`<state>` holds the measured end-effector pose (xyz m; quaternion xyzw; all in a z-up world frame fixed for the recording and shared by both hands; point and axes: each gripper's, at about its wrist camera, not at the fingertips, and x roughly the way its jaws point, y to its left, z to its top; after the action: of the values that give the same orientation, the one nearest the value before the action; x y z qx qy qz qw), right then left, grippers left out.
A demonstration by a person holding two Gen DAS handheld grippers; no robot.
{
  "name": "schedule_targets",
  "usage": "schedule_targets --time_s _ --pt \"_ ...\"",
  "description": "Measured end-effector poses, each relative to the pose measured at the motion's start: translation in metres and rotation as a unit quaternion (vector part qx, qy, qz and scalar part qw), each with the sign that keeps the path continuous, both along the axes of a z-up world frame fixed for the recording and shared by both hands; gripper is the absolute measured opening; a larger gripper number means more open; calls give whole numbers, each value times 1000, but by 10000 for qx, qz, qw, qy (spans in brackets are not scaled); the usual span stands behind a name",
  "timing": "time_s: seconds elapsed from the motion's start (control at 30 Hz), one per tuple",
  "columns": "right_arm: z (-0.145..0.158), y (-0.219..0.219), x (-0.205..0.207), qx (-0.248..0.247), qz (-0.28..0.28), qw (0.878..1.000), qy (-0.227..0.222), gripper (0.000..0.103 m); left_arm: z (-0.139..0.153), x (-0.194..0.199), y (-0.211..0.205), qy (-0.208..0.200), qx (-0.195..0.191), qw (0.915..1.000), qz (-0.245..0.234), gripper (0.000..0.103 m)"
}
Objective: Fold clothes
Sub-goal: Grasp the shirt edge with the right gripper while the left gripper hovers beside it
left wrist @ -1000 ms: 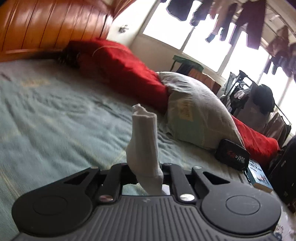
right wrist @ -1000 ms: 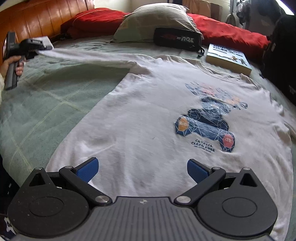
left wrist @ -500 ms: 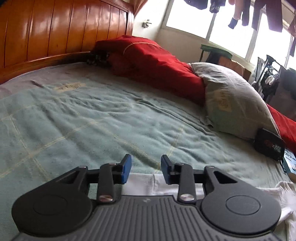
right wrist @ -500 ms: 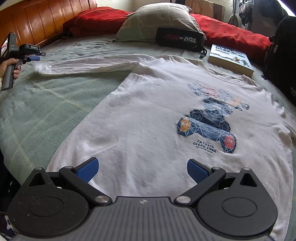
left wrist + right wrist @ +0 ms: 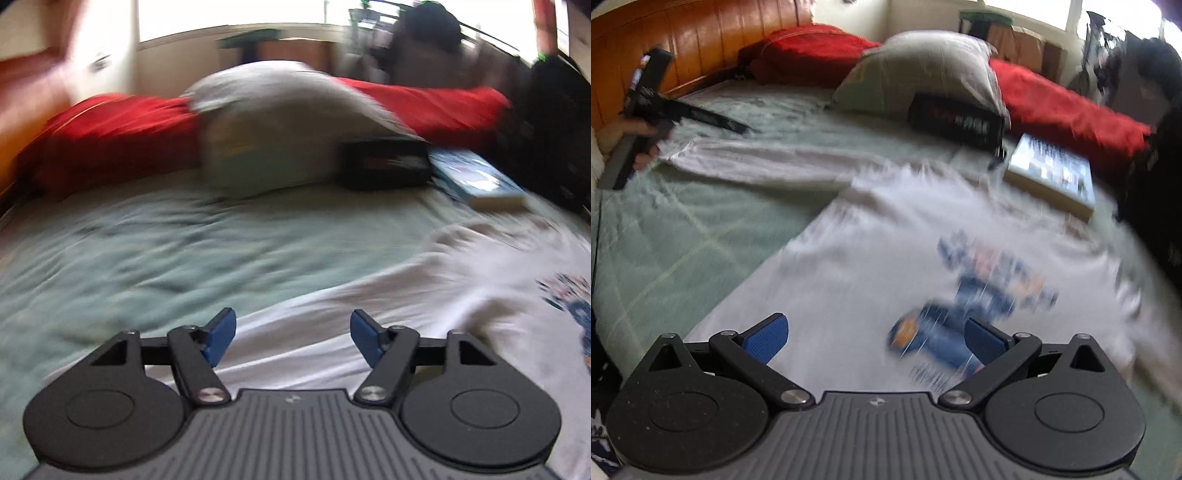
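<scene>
The white long-sleeved shirt (image 5: 871, 266) is spread flat, print side up, on the green bedspread (image 5: 683, 236), so that every edge and seam can be reached for folding. One sleeve (image 5: 768, 158) is stretched straight out sideways from the body, its cuff lying just below the left gripper (image 5: 293, 332). That gripper's jaws are parted, with nothing held between them, above the sleeve cloth. The right gripper (image 5: 875, 336) is held over the lower body of the shirt, jaws likewise wide apart and empty.

A wide stretch of bare bedspread is left beside the sleeve, giving room for it to be swung inward. Less room is found on the far side: a book (image 5: 1052, 173) and a black pouch (image 5: 956, 120) lie close to the collar, with a grey pillow (image 5: 923, 70) behind them.
</scene>
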<state>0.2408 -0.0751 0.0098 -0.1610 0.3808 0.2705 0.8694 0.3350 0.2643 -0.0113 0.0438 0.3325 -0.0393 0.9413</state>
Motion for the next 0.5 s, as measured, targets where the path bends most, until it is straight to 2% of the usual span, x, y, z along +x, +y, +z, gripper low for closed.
schedule_targets --time_s 0.07,0.13,0.27,0.4,0.5 --pt "8 6 18 -76 149 9998 -118 97 -6 16 -33 -55 97 9997 -198 75" --pt "13 15 35 -174 293 9991 -236 90 -15 32 -53 23 34 9997 -226 76" --pt "10 34 82 -269 363 9984 -332 79 -46 40 -71 154 161 9994 -278 76" --pt "-16 58 136 -238 250 9993 -159 77 -74 30 -67 223 465 9983 -274 78" --pt "-50 79 169 -305 118 9995 33 76 -75 19 -45 147 322 9992 -177 85"
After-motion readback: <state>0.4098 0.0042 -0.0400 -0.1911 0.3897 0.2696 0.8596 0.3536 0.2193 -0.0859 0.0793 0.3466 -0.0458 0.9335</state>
